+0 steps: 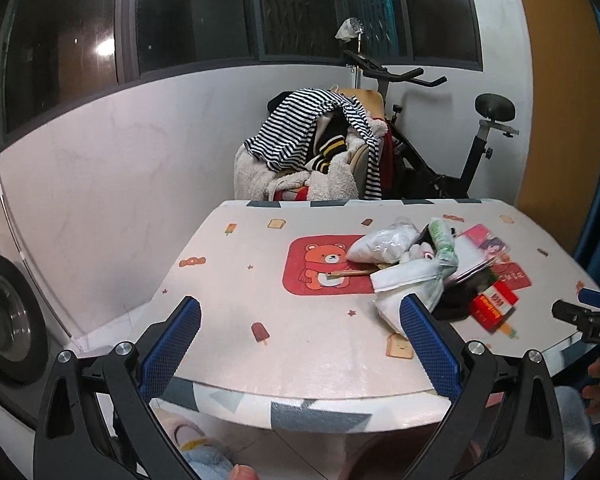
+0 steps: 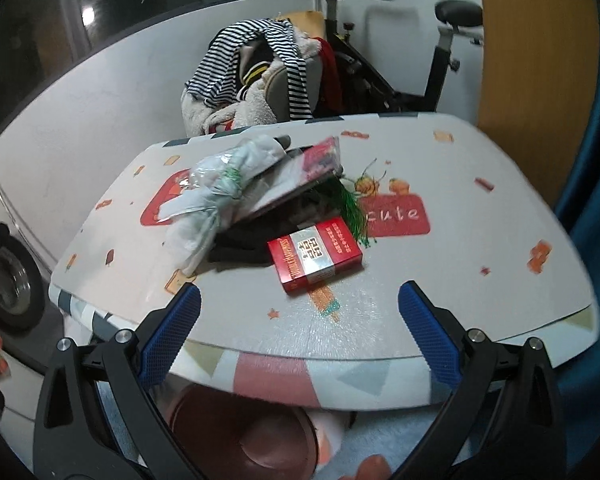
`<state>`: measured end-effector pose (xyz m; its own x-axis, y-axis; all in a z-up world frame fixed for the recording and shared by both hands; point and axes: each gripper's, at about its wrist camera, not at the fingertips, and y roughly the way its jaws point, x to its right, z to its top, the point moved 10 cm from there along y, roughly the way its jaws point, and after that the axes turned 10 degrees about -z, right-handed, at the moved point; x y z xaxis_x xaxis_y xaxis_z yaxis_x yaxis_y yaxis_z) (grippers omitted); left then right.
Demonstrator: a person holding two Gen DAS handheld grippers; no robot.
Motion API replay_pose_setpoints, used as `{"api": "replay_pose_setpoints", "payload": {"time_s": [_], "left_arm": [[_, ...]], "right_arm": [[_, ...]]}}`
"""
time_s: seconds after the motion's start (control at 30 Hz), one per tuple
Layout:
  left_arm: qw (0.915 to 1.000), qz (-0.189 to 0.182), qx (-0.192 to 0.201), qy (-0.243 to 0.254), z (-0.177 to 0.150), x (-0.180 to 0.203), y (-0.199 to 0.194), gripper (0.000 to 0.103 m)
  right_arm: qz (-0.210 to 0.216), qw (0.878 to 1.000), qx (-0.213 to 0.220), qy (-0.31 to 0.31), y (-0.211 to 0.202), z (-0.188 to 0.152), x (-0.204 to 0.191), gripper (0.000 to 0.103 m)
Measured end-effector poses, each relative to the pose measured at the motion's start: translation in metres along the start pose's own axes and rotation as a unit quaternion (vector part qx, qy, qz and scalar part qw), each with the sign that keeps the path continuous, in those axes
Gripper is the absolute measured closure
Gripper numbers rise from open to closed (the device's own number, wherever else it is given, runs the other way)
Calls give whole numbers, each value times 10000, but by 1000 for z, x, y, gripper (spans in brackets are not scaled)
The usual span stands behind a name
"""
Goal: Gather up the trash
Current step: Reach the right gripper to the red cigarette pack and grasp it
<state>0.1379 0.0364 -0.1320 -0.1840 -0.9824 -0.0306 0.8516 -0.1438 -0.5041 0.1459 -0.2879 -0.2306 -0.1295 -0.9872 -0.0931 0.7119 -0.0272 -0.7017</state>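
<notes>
A heap of trash lies on the table [image 1: 260, 344]: a red cigarette box [image 2: 315, 254] at its near edge, a knotted pale plastic bag [image 2: 216, 196], a pink-covered booklet [image 2: 300, 176], something black [image 2: 244, 246] and green threads [image 2: 354, 208]. The heap shows in the left wrist view too, with the red box [image 1: 494, 304], a clear bag [image 1: 380, 246] and chopsticks [image 1: 350, 273]. My left gripper [image 1: 300, 320] is open and empty over the table's near edge, left of the heap. My right gripper [image 2: 299, 308] is open and empty just in front of the red box.
The table [image 2: 480, 272] has a cartoon-print cover. A chair piled with striped clothes [image 1: 312, 136] and an exercise bike [image 1: 472, 148] stand behind it. A washing machine [image 1: 8, 312] is at the left. A reddish bin [image 2: 244, 436] sits under the table's near edge.
</notes>
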Motion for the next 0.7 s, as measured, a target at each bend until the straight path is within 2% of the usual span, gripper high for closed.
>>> {"api": "replay_pose_setpoints", "payload": {"time_s": [0.07, 0.17, 0.3, 0.4, 0.53, 0.6, 0.67, 0.7], "left_arm": [[9998, 128, 0, 141, -7, 1, 11, 6], [9993, 101, -335, 164, -24, 0, 33, 6], [9980, -41, -623, -23, -41, -3, 54, 6], [9975, 103, -697, -46, -47, -9, 65, 6], [9947, -115, -861, -555, -57, -14, 83, 6], [9933, -90, -847, -782, -60, -18, 88, 6], [9917, -145, -826, -970, -61, -23, 92, 6], [9908, -182, -837, -1044, -62, -24, 96, 6]], "right_arm": [[-8, 10000, -33, -40, 13, -5, 0, 6], [65, 9987, -430, -271, 50, -13, -8, 6], [-426, 9954, -481, -710, 84, -13, -9, 6], [-498, 9934, -538, -881, 108, -9, -14, 6], [-639, 9892, -771, -1067, 138, -8, -15, 6], [-732, 9867, -977, -1073, 151, -13, -11, 6], [-544, 9883, -1049, -960, 155, -16, -10, 5], [-396, 9906, -923, -928, 152, -15, -12, 6]]}}
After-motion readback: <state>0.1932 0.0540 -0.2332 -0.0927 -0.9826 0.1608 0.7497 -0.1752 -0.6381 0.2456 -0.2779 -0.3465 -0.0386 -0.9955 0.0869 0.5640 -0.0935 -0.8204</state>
